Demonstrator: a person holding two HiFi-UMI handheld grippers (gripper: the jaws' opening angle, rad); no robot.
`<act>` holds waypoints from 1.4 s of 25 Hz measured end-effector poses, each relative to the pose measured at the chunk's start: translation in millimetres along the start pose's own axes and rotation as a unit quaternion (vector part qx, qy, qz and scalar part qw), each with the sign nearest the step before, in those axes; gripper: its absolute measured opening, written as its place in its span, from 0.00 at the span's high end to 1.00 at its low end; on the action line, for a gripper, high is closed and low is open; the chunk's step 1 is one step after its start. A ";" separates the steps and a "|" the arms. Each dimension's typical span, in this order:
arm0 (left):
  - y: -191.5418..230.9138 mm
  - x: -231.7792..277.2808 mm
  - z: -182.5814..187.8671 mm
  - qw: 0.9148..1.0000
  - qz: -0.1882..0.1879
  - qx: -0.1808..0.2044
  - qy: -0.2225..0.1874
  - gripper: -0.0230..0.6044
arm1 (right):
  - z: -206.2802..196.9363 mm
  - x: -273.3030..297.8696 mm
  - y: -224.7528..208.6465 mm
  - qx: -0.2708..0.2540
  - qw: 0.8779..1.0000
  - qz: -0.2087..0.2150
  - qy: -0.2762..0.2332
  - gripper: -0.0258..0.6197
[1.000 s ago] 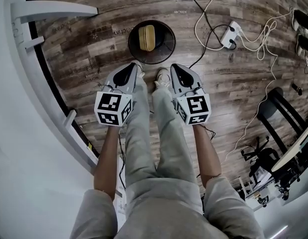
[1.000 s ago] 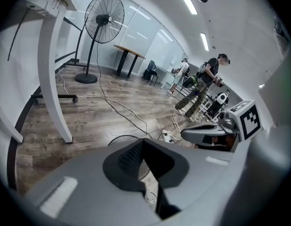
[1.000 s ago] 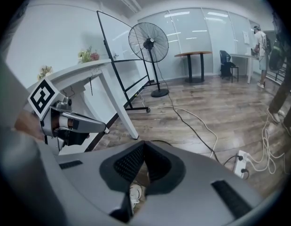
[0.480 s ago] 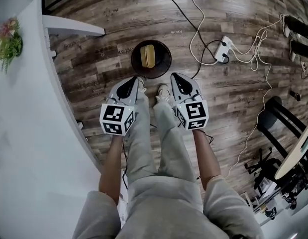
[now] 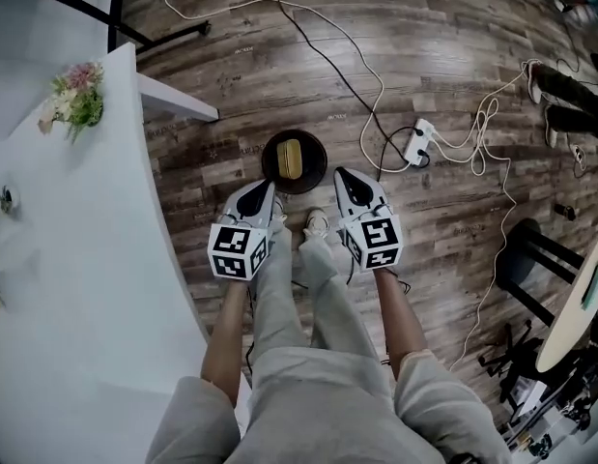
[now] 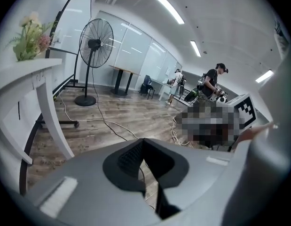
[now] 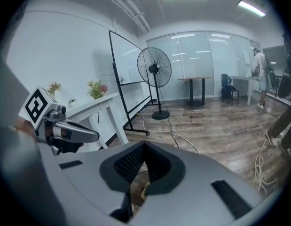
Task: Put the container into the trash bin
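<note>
- We hold the left gripper (image 5: 264,189) with its jaws brought together at the tips, and nothing sits between them.
- The right gripper (image 5: 343,176) is the same: jaws closed on each other, nothing gripped.
- Both grippers point forward and down, side by side above our legs, with the trash bin just ahead of their tips in the head view.
- The container (image 5: 292,159), a yellow oblong, lies inside the trash bin (image 5: 267,163), about in the middle of its round black opening.
- The bin stands on the wooden floor (image 5: 443,56), close off the right edge of the white desk (image 5: 86,259), just in front of our shoes (image 5: 316,223).
- Flowers (image 5: 76,95) stand near the far right corner of the desk.
- A white power strip (image 5: 419,141) with looping cables lies on the floor to the right of the bin, apart from it.
- A standing fan (image 7: 153,67) shows farther off in both gripper views.
</note>
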State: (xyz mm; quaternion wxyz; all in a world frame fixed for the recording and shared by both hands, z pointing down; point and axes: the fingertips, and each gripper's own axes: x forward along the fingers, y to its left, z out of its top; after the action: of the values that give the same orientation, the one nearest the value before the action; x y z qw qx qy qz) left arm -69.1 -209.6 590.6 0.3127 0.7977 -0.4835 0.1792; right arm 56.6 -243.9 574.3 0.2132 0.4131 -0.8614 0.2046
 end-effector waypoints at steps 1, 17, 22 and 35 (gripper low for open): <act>-2.9 -3.8 6.7 1.000 0.002 0.002 -0.003 0.95 | 7.3 -4.5 0.3 -0.001 1.000 0.001 -0.004 0.94; -47.2 -55.4 92.3 0.998 0.028 0.026 -0.051 0.95 | 97.2 -65.9 3.5 -0.025 0.998 0.007 -0.051 0.94; -65.2 -69.9 110.8 0.997 0.030 0.032 -0.060 0.95 | 114.9 -89.6 2.6 -0.026 0.998 0.003 -0.061 0.94; -81.5 -113.3 141.4 0.995 0.043 0.050 -0.079 0.95 | 154.5 -133.3 13.3 -0.042 0.996 -0.003 -0.082 0.94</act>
State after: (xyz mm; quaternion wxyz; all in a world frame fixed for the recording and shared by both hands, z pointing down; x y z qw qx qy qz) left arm -52.5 -202.4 392.8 0.2255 0.8023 -0.5312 0.1528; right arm 91.0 -234.6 372.9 0.1599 0.4217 -0.8825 0.1336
